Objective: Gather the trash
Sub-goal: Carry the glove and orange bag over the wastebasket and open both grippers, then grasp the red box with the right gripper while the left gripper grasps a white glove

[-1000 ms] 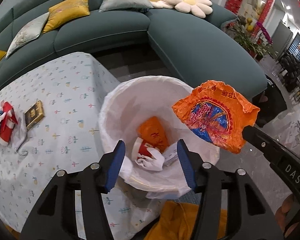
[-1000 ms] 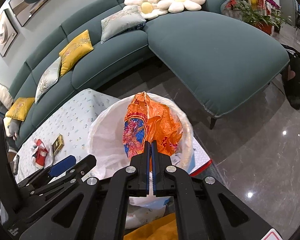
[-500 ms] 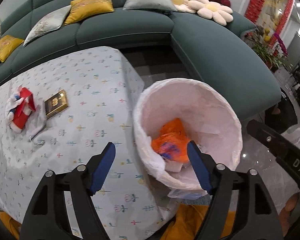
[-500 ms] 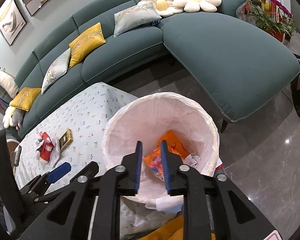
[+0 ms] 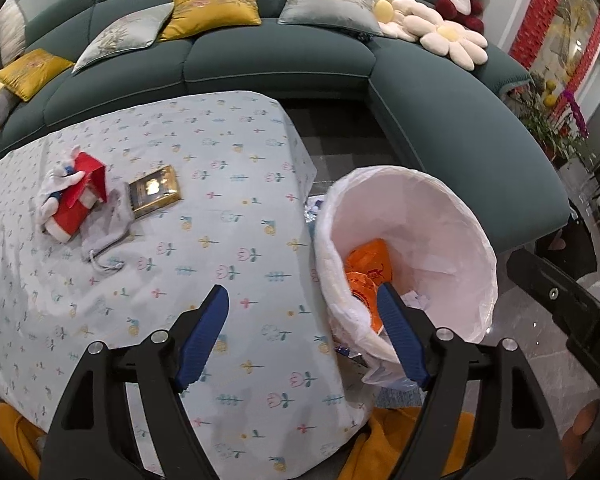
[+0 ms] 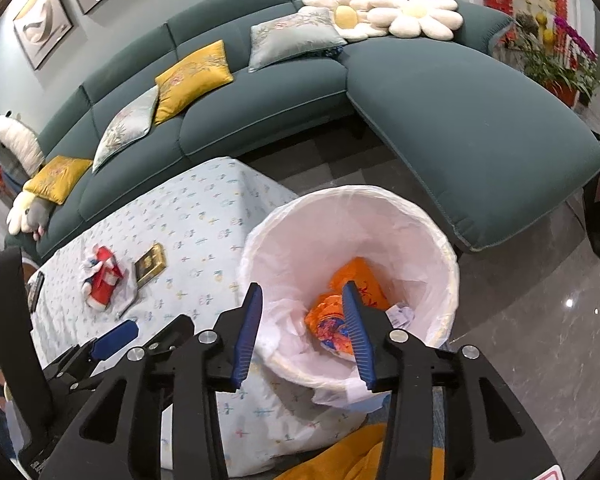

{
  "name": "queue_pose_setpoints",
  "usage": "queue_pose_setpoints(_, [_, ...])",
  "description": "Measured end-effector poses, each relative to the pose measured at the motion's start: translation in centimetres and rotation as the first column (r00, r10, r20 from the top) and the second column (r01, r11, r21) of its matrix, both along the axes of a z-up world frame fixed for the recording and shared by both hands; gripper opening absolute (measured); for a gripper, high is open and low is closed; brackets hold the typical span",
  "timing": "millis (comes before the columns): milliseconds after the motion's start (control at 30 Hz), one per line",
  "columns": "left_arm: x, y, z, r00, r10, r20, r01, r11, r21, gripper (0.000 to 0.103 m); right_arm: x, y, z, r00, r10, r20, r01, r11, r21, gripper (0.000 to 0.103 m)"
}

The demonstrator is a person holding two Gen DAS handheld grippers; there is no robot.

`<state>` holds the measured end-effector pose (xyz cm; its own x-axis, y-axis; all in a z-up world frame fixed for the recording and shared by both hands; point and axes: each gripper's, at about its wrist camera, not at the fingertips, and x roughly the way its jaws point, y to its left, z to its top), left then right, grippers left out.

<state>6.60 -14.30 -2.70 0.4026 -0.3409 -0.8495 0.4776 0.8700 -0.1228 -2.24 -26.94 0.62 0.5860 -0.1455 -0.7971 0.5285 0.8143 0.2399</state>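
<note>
A white-lined trash bin [image 5: 452,208] [image 6: 440,240] stands at the right end of the table. Orange snack wrappers [image 5: 370,264] [image 6: 332,320] and white paper scraps lie inside it. My left gripper [image 5: 302,312] is open and empty, straddling the table edge and the bin rim. My right gripper [image 6: 302,312] is open and empty above the bin's near rim. On the table [image 5: 220,208] lie a red and white wrapper on a grey cloth pouch [image 5: 74,196] [image 6: 102,272] and a gold box [image 5: 154,192] [image 6: 151,266].
A teal sectional sofa [image 5: 284,60] [image 6: 460,120] with yellow, grey and flower cushions curves behind the table and bin. A glossy marble floor [image 6: 540,340] lies to the right. Yellow fabric [image 5: 400,452] hangs below the table's near edge. A dark remote [image 6: 35,286] lies at the table's left.
My right gripper opened and dropped the orange wrapper into the bin. My left gripper swung left toward the table, opening wider.
</note>
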Motion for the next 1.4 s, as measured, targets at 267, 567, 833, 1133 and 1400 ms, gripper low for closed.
queue_pose_setpoints(267, [0.8, 4.3, 0.8, 0.997, 0.071, 0.005, -0.071, 0.997, -0.02, 0.073, 1.3, 3.9, 0.9, 0.998, 0.059, -0.007, -0.059, 0.998, -0.023, 0.047])
queue_pose_setpoints(567, [2.8, 10.7, 1.0, 0.981, 0.195, 0.002, -0.194, 0.98, -0.039, 0.076, 3.2, 8.5, 1.0, 0.991, 0.134, -0.02, -0.135, 0.99, -0.036, 0.051])
queue_pose_setpoints(833, [4.7, 15.5, 0.3, 0.962, 0.274, -0.01, -0.274, 0.961, -0.044, 0.076, 5.6, 12.5, 0.5, 0.978, 0.204, -0.044, -0.206, 0.978, -0.043, 0.051])
queue_pose_setpoints(1133, [8.7, 20.8, -0.6, 0.938, 0.345, -0.017, -0.346, 0.938, -0.035, 0.076, 10.1, 16.4, -0.6, 0.958, 0.277, -0.072, -0.28, 0.959, -0.035, 0.051])
queue_pose_setpoints(1400, [13.9, 24.9, -1.5, 0.909, 0.416, -0.035, -0.417, 0.909, -0.024, 0.076, 15.8, 19.2, -2.3, 0.943, 0.32, -0.09, -0.322, 0.947, -0.003, 0.051])
